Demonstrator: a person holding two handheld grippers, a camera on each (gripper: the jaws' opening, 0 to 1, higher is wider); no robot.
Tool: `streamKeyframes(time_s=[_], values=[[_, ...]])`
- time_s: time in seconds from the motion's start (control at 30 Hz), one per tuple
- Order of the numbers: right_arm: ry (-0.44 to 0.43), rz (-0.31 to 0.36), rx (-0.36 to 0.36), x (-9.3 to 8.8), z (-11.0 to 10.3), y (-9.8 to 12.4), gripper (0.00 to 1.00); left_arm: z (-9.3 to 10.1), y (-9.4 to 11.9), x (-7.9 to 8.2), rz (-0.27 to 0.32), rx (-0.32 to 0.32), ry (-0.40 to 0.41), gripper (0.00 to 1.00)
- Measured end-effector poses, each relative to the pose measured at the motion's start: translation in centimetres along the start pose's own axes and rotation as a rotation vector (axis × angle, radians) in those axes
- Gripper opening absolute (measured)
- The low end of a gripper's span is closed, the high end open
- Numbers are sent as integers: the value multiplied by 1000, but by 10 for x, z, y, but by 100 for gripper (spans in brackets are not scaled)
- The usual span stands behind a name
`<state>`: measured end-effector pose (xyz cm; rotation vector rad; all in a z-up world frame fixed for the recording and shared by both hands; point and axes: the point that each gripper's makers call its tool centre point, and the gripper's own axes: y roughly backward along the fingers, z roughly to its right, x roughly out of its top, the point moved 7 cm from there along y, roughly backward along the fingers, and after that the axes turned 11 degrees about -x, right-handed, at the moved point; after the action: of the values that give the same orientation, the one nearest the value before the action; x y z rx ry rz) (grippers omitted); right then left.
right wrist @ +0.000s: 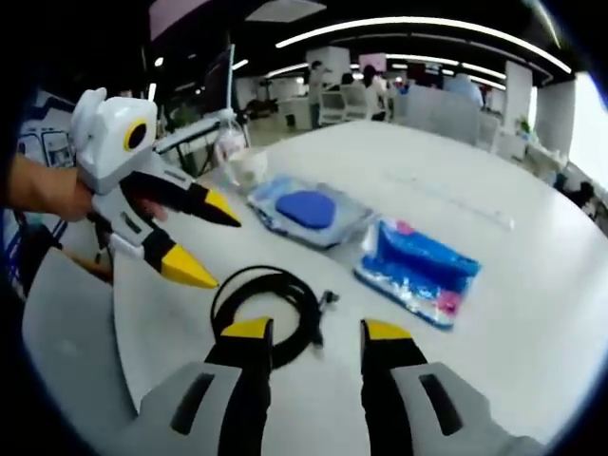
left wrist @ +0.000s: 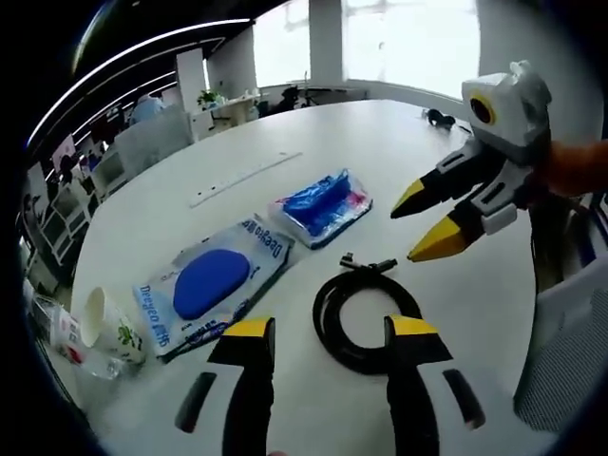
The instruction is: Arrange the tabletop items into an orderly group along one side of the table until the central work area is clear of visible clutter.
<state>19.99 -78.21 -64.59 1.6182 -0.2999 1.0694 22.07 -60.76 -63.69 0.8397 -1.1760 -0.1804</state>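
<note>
— Cable (left wrist: pixel 366 318) lies coiled mid-table, just ahead of both grippers; left gripper (left wrist: pixel 323 328) and right gripper (right wrist: pixel 309 330) both gape, holding nothing.
— Risk?
— Pinching one loop could let the coil spring loose and sprawl toward the blue packet (right wrist: pixel 418 269).

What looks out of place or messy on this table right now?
The paper cup lies tipped on its side near the table's edge, beside a clear plastic bottle that is also lying down. The black cable sits coiled mid-table, and the wipes pack and blue packet lie at different angles. Nothing looks spilled.
</note>
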Motion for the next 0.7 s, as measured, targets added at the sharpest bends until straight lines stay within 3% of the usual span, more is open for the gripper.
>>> streamKeyframes(time_s=[0.7], values=[[-30,-59,26,-14,-13,-16,33,0,-15,-11,-22,-28,26,44]])
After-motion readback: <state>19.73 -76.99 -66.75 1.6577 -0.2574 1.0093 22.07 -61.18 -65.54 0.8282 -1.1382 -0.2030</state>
